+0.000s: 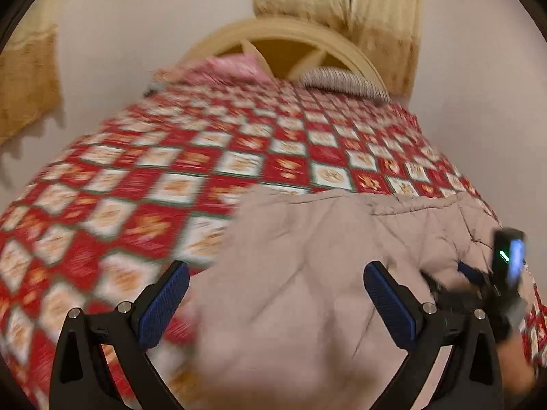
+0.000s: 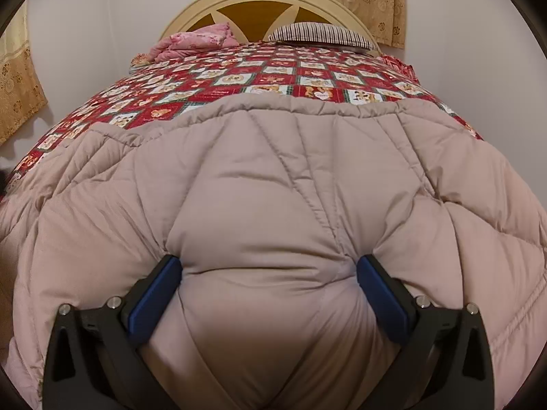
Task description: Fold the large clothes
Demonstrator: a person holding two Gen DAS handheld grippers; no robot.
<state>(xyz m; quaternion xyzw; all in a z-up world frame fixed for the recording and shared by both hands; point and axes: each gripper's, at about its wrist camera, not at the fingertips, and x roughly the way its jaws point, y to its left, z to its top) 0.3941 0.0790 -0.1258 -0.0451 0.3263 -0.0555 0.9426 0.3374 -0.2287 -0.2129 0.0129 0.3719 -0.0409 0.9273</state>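
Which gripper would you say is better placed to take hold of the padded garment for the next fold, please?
Probably the right gripper: its open jaws straddle a puffed bulge of the beige quilted coat, pads against the fabric. The left gripper is open above the coat, holding nothing.

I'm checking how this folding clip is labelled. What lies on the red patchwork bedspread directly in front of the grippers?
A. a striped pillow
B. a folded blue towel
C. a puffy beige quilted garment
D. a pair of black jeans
C. The puffy beige quilted garment spreads over the near part of the bedspread, and its padding bulges between the open right gripper's blue pads; the striped pillow sits far off by the headboard.
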